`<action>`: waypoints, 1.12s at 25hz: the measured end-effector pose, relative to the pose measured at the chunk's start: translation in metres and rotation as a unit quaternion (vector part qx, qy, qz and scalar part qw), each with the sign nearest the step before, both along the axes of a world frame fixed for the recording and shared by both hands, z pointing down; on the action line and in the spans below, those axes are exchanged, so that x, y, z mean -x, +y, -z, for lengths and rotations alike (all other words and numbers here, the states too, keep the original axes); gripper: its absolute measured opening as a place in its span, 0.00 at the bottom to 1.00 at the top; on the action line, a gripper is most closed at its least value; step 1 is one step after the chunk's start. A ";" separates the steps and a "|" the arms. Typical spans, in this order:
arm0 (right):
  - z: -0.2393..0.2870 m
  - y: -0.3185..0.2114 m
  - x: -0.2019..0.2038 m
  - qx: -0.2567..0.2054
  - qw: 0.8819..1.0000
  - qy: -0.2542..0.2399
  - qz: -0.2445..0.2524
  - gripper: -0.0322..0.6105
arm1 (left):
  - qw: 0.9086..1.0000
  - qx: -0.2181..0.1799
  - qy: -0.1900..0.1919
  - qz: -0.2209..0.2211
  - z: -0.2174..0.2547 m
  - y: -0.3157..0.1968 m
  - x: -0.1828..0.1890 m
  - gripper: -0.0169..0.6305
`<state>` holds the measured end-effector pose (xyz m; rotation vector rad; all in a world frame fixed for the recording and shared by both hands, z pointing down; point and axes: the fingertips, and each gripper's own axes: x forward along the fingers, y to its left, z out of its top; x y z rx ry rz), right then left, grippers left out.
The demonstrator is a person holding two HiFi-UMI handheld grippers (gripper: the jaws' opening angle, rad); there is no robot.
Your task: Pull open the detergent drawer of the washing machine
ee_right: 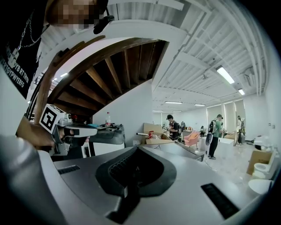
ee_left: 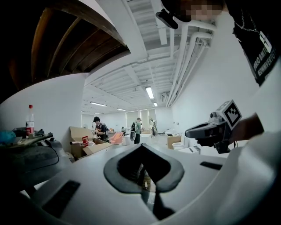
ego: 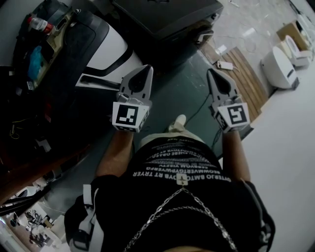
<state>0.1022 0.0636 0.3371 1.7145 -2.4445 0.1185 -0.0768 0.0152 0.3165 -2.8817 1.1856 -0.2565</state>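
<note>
Both grippers are held out in front of the person at waist height, side by side and level. My left gripper point(ego: 142, 70) is shut with nothing between its jaws, and its closed tip point(ee_left: 142, 146) points into an open room. My right gripper point(ego: 212, 73) is also shut and empty, and its tip point(ee_right: 138, 148) points the same way. Each gripper shows in the other's view: the right gripper point(ee_left: 199, 131) and the left gripper point(ee_right: 81, 130). A white and black appliance point(ego: 106, 54) stands ahead on the left. No detergent drawer can be made out in any view.
A dark box point(ego: 167, 15) stands ahead. Cluttered dark gear with a red-capped bottle point(ego: 38, 23) lies at left, under a wooden stair point(ee_right: 109, 66). White toilets point(ego: 278, 66) and wooden boards point(ego: 246, 78) lie at right. Cardboard boxes point(ee_left: 83, 140) and several people point(ee_left: 99, 127) stand farther off.
</note>
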 end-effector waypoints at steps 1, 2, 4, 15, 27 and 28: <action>-0.001 -0.002 -0.004 0.000 1.000 -0.002 0.004 0.05 | 1.000 -0.001 -0.004 0.002 -0.001 -0.001 -0.003 0.02; -0.002 -0.004 -0.007 0.000 1.000 -0.005 0.009 0.05 | 1.000 -0.002 -0.011 0.003 -0.001 -0.003 -0.006 0.02; -0.002 -0.007 -0.016 0.000 1.000 -0.009 0.015 0.05 | 1.000 -0.006 -0.021 0.004 -0.001 -0.005 -0.010 0.02; -0.011 -0.016 -0.034 0.010 0.999 -0.030 0.026 0.05 | 0.999 0.002 -0.035 0.028 -0.017 -0.004 -0.016 0.02; -0.020 -0.051 -0.040 0.025 0.999 -0.015 0.030 0.05 | 0.999 0.016 -0.014 0.033 -0.025 -0.039 -0.024 0.02; -0.019 -0.056 -0.039 0.028 0.999 -0.014 0.033 0.05 | 0.999 0.016 -0.012 0.033 -0.025 -0.044 -0.027 0.02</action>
